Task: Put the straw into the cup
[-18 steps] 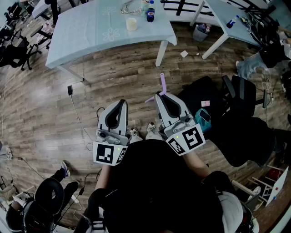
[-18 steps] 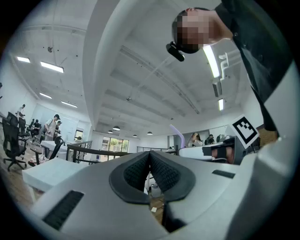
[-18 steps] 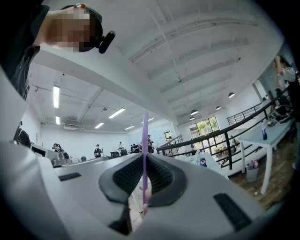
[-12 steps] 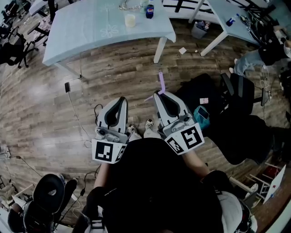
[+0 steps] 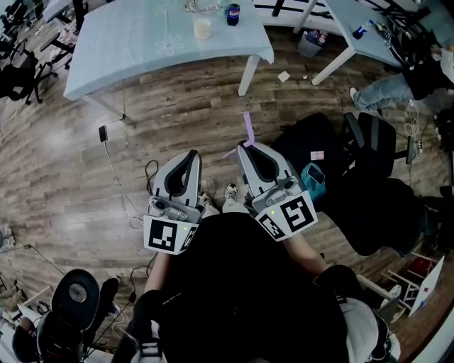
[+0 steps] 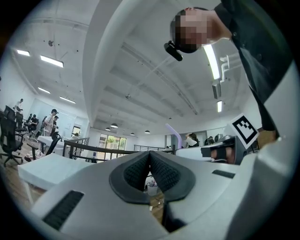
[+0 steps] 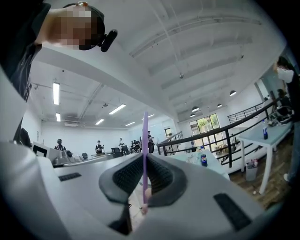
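The purple straw (image 5: 247, 129) is pinched between the fingers of the right gripper (image 5: 246, 146). In the head view its free end sticks out past the tips toward 12 o'clock. In the right gripper view it shows as a thin upright line crossing the clenched pads.

The cup (image 5: 203, 28), pale and open-topped, stands on the light blue surface (image 5: 128, 49), well apart from the straw at about 11 o'clock from it. A dark soda bottle (image 5: 233, 14) stands near the cup at its 2 o'clock (blue label, seen from above).

The left gripper (image 5: 192, 154) is held just beside the right one, at its 9 o'clock. Its fingers are clenched on each other with nothing between them. Both grippers hang over the wooden floor (image 5: 177, 106), close in front of the person's dark torso. A black office chair (image 5: 376, 149) sits at 3 o'clock from the right gripper.
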Available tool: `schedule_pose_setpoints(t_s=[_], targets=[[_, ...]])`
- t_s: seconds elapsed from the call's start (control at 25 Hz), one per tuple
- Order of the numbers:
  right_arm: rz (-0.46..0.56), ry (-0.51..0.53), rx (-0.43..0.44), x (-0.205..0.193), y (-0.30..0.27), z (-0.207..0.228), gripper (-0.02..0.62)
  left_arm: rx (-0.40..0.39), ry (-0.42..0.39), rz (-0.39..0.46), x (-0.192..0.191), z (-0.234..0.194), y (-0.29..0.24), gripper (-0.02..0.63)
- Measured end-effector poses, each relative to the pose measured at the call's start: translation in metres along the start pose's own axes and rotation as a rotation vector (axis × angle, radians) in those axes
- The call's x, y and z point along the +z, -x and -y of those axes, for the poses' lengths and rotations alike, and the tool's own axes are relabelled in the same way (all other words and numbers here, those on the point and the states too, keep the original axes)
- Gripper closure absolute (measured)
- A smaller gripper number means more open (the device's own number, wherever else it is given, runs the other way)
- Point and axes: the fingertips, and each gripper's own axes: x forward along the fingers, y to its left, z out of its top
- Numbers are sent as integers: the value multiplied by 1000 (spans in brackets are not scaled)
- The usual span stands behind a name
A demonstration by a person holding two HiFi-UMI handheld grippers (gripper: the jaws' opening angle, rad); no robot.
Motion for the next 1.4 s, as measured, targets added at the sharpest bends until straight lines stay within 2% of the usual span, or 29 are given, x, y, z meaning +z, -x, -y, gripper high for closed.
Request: schedule_pose_setpoints(t_s=[0.28,0.84,1.12,1.4], targets=[[25,-14,17,7,6,8,566,-3,-20,4,2,11,-9,594],[42,8,35,11,27,53,566,50,-24,20,-16,38,-36,594],[34,18,25,11,11,69,566,48,-19,26,-20,24,-57,594],[21,-35,-14,4,-22,96,566,19,-4,7,-33,-2,-92,594]])
